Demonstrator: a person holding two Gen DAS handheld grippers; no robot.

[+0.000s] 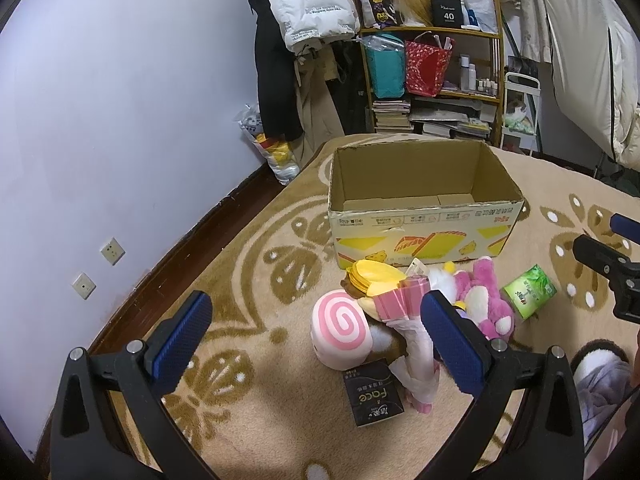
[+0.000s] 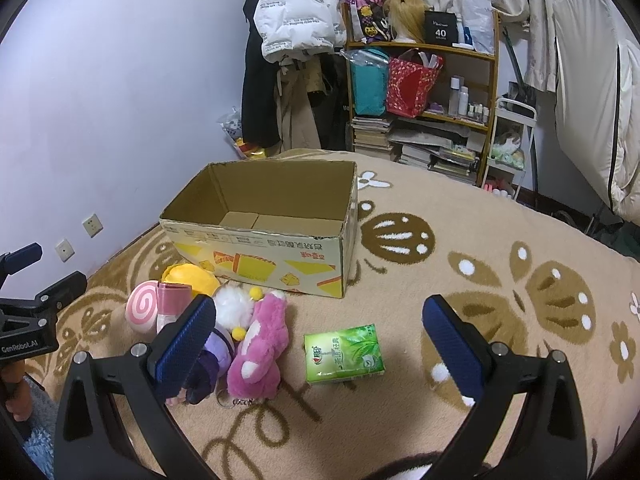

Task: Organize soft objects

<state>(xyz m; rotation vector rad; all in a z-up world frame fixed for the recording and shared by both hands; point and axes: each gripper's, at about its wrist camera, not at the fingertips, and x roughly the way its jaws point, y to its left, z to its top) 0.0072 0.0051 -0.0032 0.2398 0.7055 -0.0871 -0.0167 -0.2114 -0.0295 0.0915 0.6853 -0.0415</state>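
An open, empty cardboard box [image 1: 420, 236] [image 2: 280, 260] stands on the beige carpet. In front of it lies a pile of soft toys: a pink swirl roll plush [image 1: 340, 324] [image 2: 142, 306], a yellow plush [image 1: 374, 276] [image 2: 192, 278], a doll in a pink skirt [image 1: 404, 300], a white fluffy toy [image 2: 232, 306] and a pink plush bear [image 1: 486, 296] [image 2: 260, 344]. My left gripper [image 1: 316, 344] is open above the roll plush and doll. My right gripper [image 2: 320, 344] is open above a green tissue pack [image 2: 344, 354] [image 1: 528, 290].
A black tissue pack [image 1: 370, 398] lies near the roll plush. A purple plush [image 2: 218, 354] sits beside the bear. A wooden shelf [image 1: 436, 64] with books and bags, hanging coats [image 1: 308, 8] and a wall [image 1: 120, 120] bound the room. A slippered foot [image 1: 596, 364] is at right.
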